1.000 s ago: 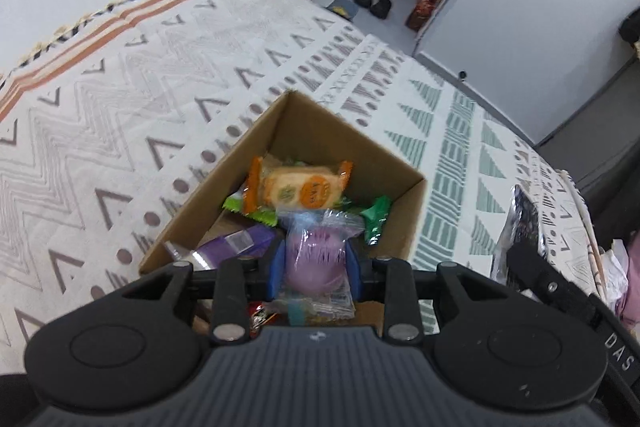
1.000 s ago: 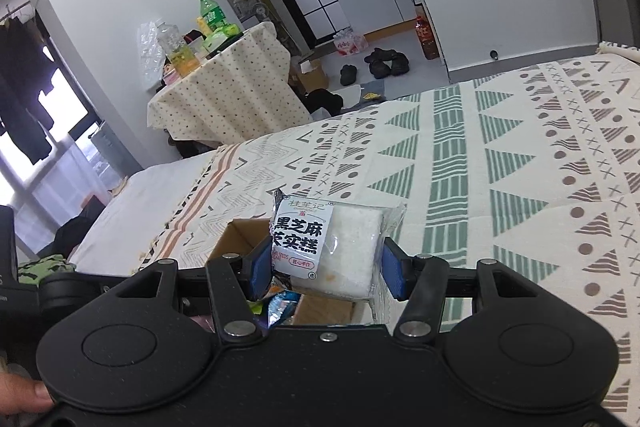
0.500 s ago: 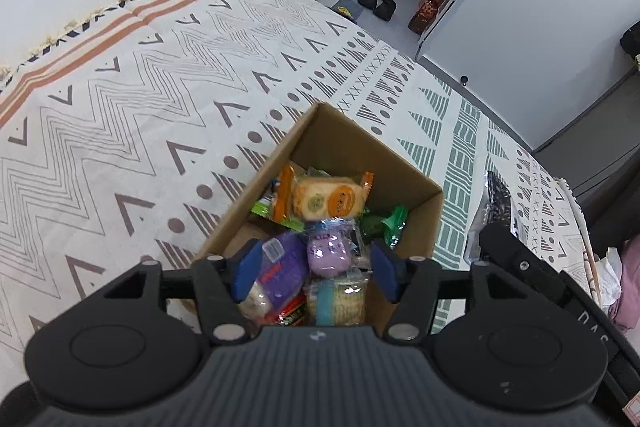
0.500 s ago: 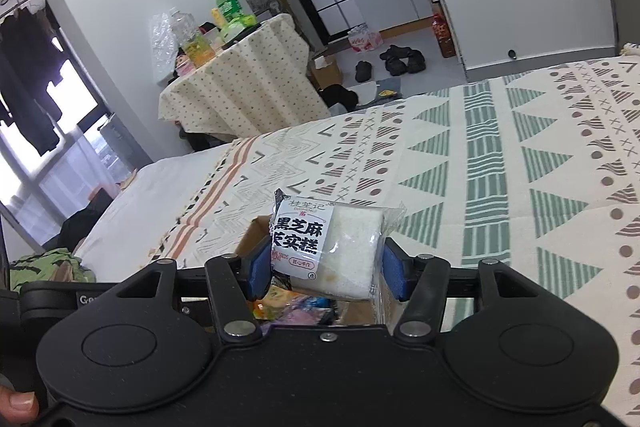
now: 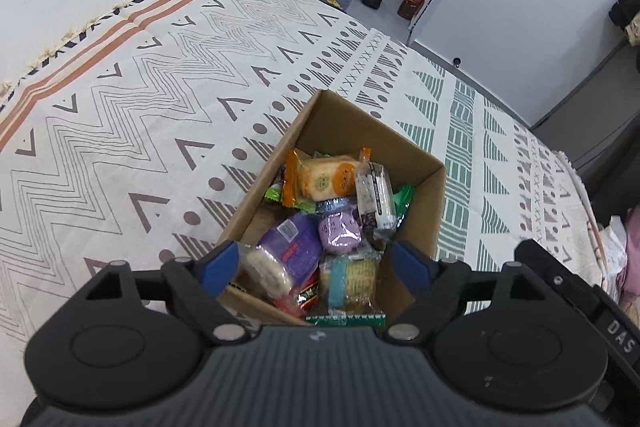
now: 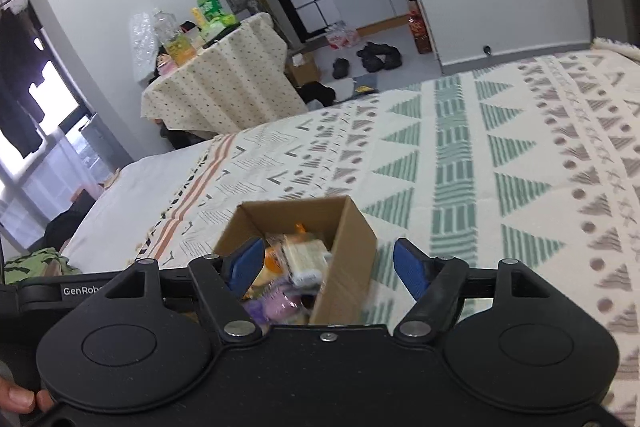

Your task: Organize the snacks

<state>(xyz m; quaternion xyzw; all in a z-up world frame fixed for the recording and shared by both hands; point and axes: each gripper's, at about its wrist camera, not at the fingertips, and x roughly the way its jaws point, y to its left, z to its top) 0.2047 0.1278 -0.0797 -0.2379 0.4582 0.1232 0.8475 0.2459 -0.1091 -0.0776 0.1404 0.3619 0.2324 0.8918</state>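
1. Left wrist view: left gripper [image 5: 318,263], jaws just spread wide and holding nothing, tilts down over the cardboard box [image 5: 424,163] of crinkly wrapped snacks [image 5: 340,231].
2. Right gripper [image 6: 328,265] has also just opened and is empty; the white packet [image 6: 306,257] lies blurred in the box below.
3. Beyond, the patterned quilted bedspread [image 5: 140,99].

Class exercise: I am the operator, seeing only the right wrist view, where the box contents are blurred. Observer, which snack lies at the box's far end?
Observer: An orange-wrapped cracker pack lies there, inside the cardboard box.
Operator: And the white packet beside it?
Observer: A clear cake pack with black print, resting over a green wrapper.
Operator: Is the left tool holding anything?
Observer: No; the left tool has just been opening, jaws wide above the snacks, gripping nothing.
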